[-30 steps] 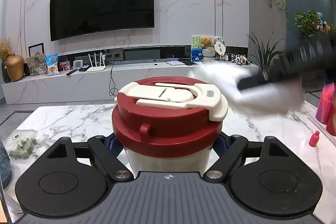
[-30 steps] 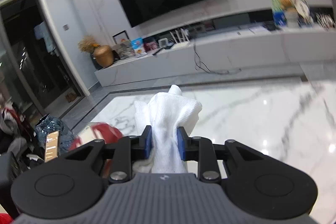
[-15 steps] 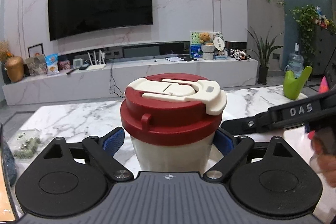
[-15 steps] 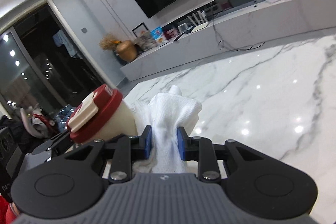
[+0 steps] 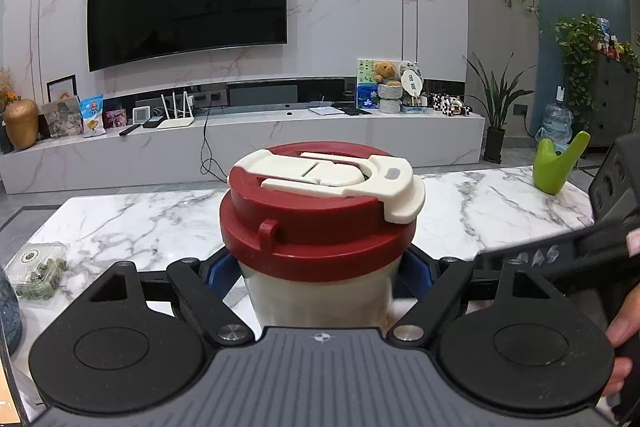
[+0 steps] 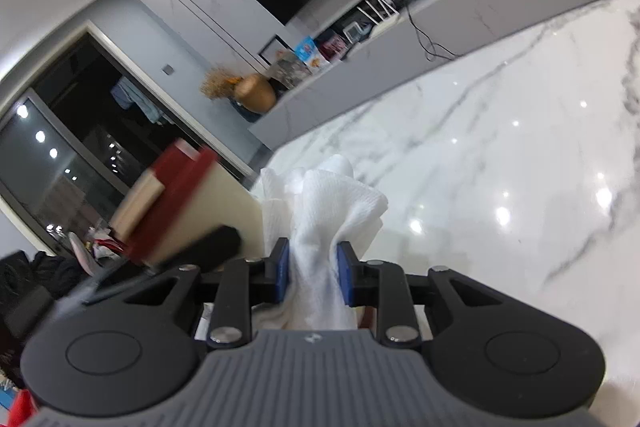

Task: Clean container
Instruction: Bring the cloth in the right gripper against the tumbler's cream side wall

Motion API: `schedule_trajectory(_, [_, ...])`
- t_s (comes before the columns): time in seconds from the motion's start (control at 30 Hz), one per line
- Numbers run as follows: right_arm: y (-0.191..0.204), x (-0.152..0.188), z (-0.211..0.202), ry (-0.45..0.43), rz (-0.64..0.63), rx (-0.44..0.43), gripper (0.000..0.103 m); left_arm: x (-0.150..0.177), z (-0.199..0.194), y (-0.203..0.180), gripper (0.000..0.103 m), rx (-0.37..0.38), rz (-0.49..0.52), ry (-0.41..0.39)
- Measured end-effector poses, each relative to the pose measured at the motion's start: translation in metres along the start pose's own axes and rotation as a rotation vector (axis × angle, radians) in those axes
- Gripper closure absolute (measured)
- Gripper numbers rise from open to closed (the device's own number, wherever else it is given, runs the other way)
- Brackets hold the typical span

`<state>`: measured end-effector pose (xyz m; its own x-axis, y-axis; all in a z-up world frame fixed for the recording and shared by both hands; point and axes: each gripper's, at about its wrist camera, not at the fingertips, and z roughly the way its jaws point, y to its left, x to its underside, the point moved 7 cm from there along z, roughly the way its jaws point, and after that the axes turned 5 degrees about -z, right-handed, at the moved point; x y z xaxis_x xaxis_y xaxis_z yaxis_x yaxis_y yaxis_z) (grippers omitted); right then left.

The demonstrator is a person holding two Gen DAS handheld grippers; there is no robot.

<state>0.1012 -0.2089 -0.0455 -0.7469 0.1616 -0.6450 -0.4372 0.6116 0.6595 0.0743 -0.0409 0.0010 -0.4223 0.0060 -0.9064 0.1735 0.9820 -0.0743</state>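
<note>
A cream container [image 5: 320, 219] with a red lid and a white flip handle stands upright between the fingers of my left gripper [image 5: 320, 277]. The jaws are closing, and both blue pads [image 5: 222, 273] lie against its body. In the right wrist view the same container [image 6: 208, 203] appears tilted and blurred at the left. My right gripper [image 6: 312, 271] is shut on a bunched white cloth [image 6: 332, 211], whose edge touches the container's side. In the left wrist view the right gripper's black body [image 5: 560, 255] sits low beside the container on the right.
The marble table [image 5: 140, 223] carries a clear plastic food box [image 5: 38, 269] at the left and a green forked object [image 5: 558, 167] at the far right. A dark blue vase [image 5: 8, 311] stands at the left edge. A hand [image 5: 624, 331] grips the right tool.
The left jaws spread away from the container, then closed back onto it. The right gripper dropped and rolled with the cloth, ending low against the container's side.
</note>
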Motion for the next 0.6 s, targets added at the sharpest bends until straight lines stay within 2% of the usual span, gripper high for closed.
schedule_trajectory(0.37, [-0.021, 0.029, 0.025, 0.103, -0.025, 0.102, 0.075, -0.001, 0.003, 0.001, 0.022, -0.006, -0.003, -0.006])
schedule_trajectory(0.6, [-0.025, 0.04, 0.033, 0.145, -0.068, 0.144, 0.075, 0.003, 0.01, 0.0, 0.02, -0.047, 0.011, 0.003])
